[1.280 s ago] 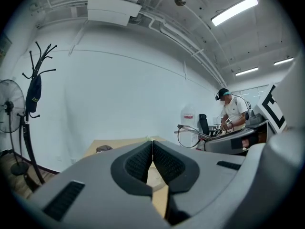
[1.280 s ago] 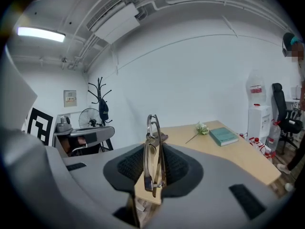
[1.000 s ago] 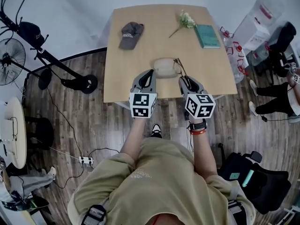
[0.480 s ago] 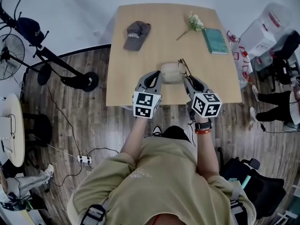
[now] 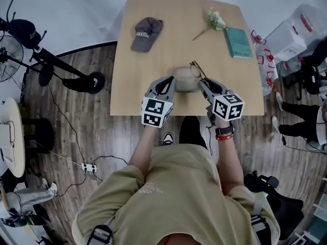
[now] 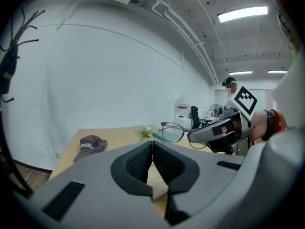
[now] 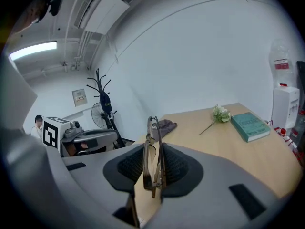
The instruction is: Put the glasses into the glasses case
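Observation:
The beige oval glasses case [image 5: 185, 79] hangs over the front half of the wooden table [image 5: 138, 80]. My left gripper [image 5: 171, 81] is at its left end, jaws shut. In the left gripper view the pads [image 6: 164, 163] pinch a thin tan edge of the case [image 6: 153, 182]; the rest is hidden. My right gripper [image 5: 201, 82] is shut on the folded glasses [image 5: 196, 69], just right of the case. The glasses stand on edge between its pads [image 7: 153, 149]. The left gripper view shows the glasses [image 6: 172, 131] and right gripper [image 6: 209, 133] close by.
At the back of the table lie a dark cap [image 5: 147, 33], a white flower sprig [image 5: 214, 20] and a teal book [image 5: 239, 42]. A fan and coat stand [image 5: 30, 40] are on the floor to the left. A water dispenser [image 5: 299, 27] and a seated person [image 5: 301, 111] are to the right.
Both grippers have moved together a little further in over the table's front edge and lower. The case and the glasses went with them, and the grips look the same.

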Demonstrator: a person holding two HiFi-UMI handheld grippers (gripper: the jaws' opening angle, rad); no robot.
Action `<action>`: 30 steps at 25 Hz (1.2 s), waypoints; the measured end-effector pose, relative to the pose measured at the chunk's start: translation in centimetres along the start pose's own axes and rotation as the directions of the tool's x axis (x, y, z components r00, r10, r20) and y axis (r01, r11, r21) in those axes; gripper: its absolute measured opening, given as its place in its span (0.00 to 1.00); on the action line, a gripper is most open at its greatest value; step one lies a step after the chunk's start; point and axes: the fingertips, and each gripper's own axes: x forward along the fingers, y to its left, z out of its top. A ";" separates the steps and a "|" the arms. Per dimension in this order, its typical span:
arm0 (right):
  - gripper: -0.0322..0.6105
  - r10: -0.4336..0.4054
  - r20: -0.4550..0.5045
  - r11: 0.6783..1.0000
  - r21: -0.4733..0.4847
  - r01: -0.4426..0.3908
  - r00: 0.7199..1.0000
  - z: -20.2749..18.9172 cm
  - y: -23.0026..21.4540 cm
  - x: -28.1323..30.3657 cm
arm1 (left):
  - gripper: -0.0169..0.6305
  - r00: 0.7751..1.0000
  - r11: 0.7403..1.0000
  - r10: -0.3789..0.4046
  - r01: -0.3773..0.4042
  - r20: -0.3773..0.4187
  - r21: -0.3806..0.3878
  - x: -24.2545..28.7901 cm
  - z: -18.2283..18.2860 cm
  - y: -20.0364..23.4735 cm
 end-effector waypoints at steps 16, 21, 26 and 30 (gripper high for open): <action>0.21 0.251 -0.319 0.965 0.009 -0.262 0.914 -2.9 -5.1 7.3 | 0.06 0.994 0.999 0.016 -0.021 -0.106 -0.041 5.7 -4.7 2.3; 0.21 0.294 -0.426 0.949 0.028 -0.313 0.855 -4.6 -6.5 9.0 | 0.06 0.991 0.998 0.029 -0.035 -0.128 -0.051 6.4 -5.6 3.2; 0.22 0.361 -0.505 0.924 0.082 -0.373 0.784 -6.6 -7.1 10.4 | 0.06 0.988 0.997 0.020 -0.030 -0.151 -0.065 7.1 -6.6 3.6; 0.22 0.412 -0.574 0.895 0.111 -0.431 0.708 -8.2 -6.9 11.0 | 0.06 0.986 0.997 0.014 -0.025 -0.163 -0.069 7.7 -7.0 3.7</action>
